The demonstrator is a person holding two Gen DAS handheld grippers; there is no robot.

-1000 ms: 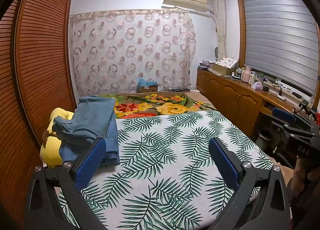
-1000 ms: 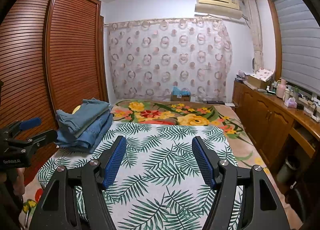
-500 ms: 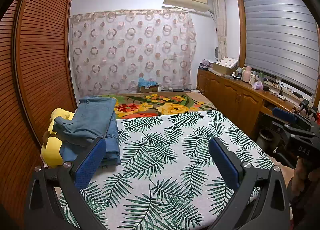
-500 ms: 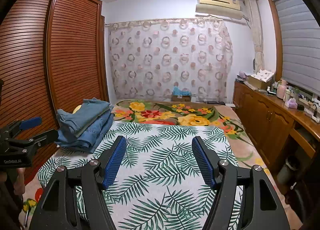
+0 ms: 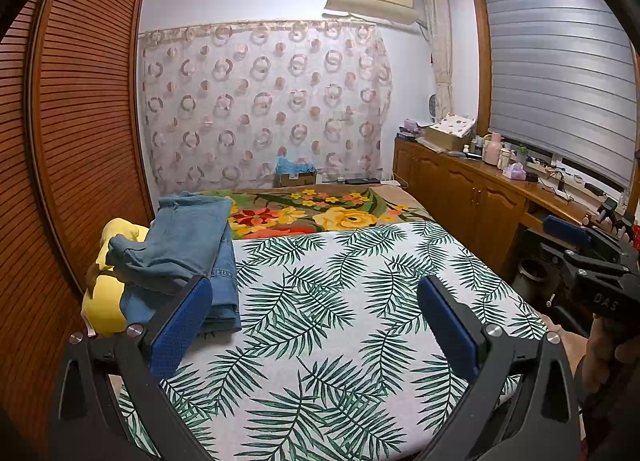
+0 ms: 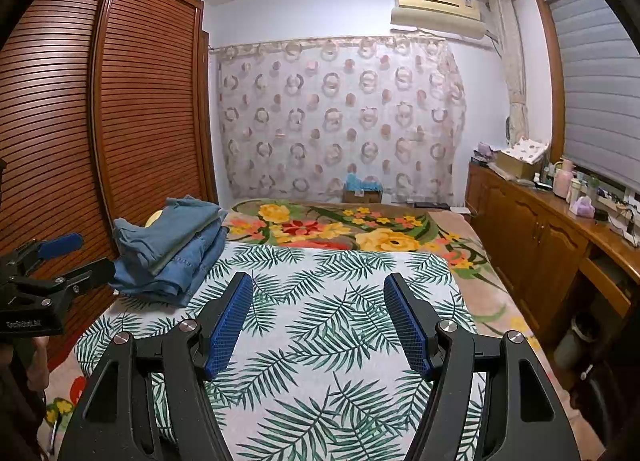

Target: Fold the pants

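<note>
Only writing you can read is on the tools themselves: "DAS" in pale letters on the body of your right tool (image 5: pixel 568 229) as it shows at the right edge of the left camera, and a small white mark on your left tool (image 6: pixel 60 245) at the left edge of the right camera that looks like "GenRobot.AI", though it's too tiny to be sure.

Both tools are spread wide with nothing between the blue ribbed pads (image 6: pixel 230 325), just hanging over the bed (image 6: pixel 460 285). From its own camera the left tool (image 5: pixel 316 321) has its pads well apart too.

The pants (image 5: pixel 188 245) are blue denim, a stack of folded pairs on the far left side of the bed, right up against the brown slatted wardrobe doors (image 5: pixel 84 133). The top pair looks lighter and a bit rumpled, the lower ones darker with visible stitching. There's something yellow and soft (image 5: pixel 106 297) under and beside the stack.

The near half of the bed has a white sheet (image 5: pixel 340 321) printed with green palm leaves, flat and smooth. Behind it is a flowered blanket (image 5: pixel 332 213) in yellow, red and green. On the right, a wooden worktop (image 6: pixel 560 217) with cupboard doors is cluttered with bottles and boxes, too small to read. Ring-patterned curtain (image 6: pixel 340 117) on the back wall, air conditioner (image 6: pixel 436 9) above it.
</note>
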